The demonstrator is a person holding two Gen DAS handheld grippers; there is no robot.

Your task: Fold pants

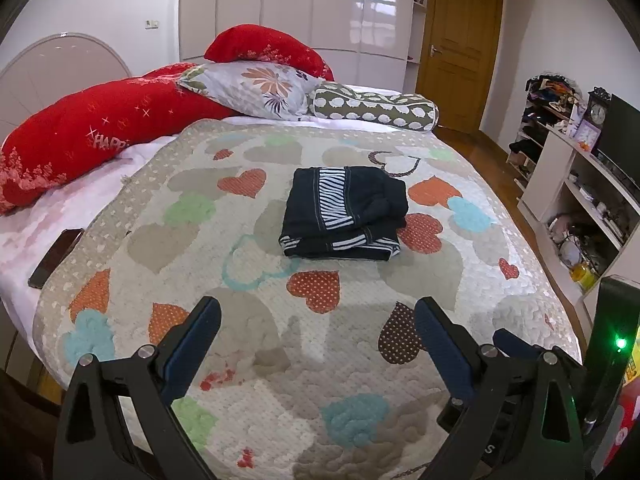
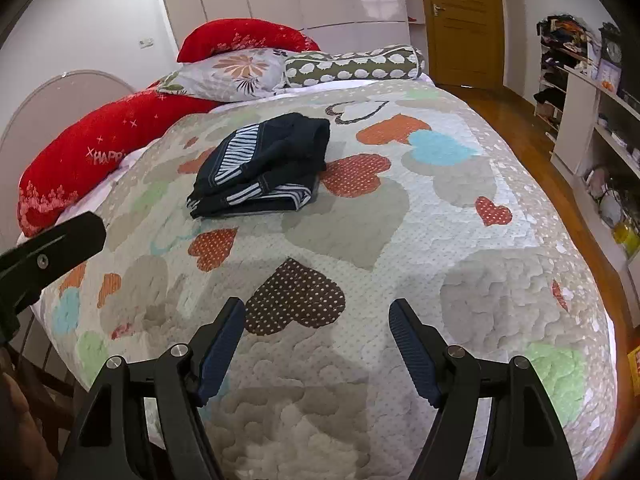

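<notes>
Since the pants (image 1: 345,216) already sit folded on the bed (image 1: 256,320), both grippers (left (image 1: 318,322), right (image 2: 317,322)) hang open and empty. Bumping that stack could undo the loose top fold.

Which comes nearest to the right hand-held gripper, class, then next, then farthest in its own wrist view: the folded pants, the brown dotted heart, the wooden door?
1. Brown dotted heart, just ahead of the right hand-held gripper.
2. Folded pants, mid-bed, ahead and left.
3. Wooden door, across the room.
</notes>
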